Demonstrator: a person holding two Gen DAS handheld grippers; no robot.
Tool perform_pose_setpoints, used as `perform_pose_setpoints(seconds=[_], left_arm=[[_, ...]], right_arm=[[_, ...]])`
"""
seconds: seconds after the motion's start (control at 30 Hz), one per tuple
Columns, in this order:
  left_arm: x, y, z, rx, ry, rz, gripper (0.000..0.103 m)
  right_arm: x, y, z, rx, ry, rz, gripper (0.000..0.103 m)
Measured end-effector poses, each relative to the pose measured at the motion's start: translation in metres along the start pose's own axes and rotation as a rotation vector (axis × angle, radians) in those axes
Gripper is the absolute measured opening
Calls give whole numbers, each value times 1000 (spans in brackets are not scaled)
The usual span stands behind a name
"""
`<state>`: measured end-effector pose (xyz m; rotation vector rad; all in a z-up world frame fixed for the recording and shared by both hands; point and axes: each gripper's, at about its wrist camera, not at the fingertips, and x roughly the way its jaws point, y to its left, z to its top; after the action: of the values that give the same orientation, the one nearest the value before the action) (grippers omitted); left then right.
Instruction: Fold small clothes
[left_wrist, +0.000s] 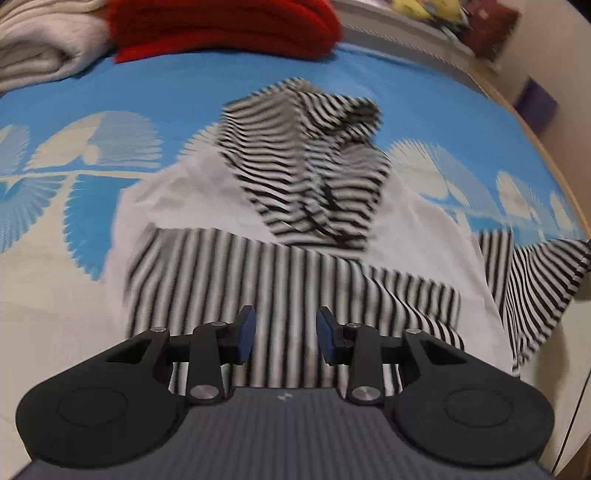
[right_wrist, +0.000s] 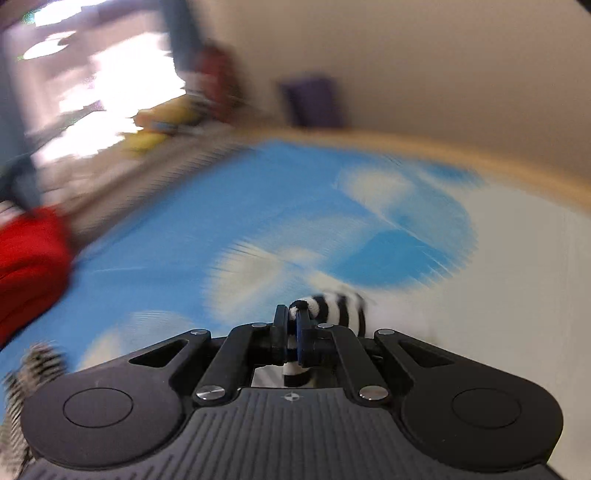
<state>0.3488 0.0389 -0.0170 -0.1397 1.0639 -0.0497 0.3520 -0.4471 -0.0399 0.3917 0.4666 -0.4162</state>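
Observation:
A black-and-white striped garment (left_wrist: 295, 206) with white panels lies crumpled on the blue and white patterned bedcover (left_wrist: 177, 92). My left gripper (left_wrist: 286, 338) is open and empty, hovering just above the garment's near striped part. In the right wrist view, which is blurred by motion, my right gripper (right_wrist: 291, 332) is shut on a bunched striped piece of the garment (right_wrist: 332, 308) and holds it above the cover. Another striped bit (right_wrist: 33, 369) shows at the lower left of that view.
A folded red knit (left_wrist: 225, 26) and a cream folded textile (left_wrist: 40, 40) lie at the far side of the bed. The wooden bed edge (left_wrist: 543, 147) curves along the right. A purple box (left_wrist: 535, 99) stands beyond it. Yellow items (right_wrist: 159, 125) sit at the back.

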Motion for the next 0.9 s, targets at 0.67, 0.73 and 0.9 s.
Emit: perform_pose_setpoints(seconds=[0.67,0.73,0.9], left_arm=[[-4,81,11,-266,40,-55,40],[3,69,8,-234,51,-55,40],[21,29,1,-154,59,-76,40]], right_arm=[[-105,195,-68,-179,485,529,33],[-97,178,-74,-170,456,484,34],[-62,155,-84,-32,603,381,36]])
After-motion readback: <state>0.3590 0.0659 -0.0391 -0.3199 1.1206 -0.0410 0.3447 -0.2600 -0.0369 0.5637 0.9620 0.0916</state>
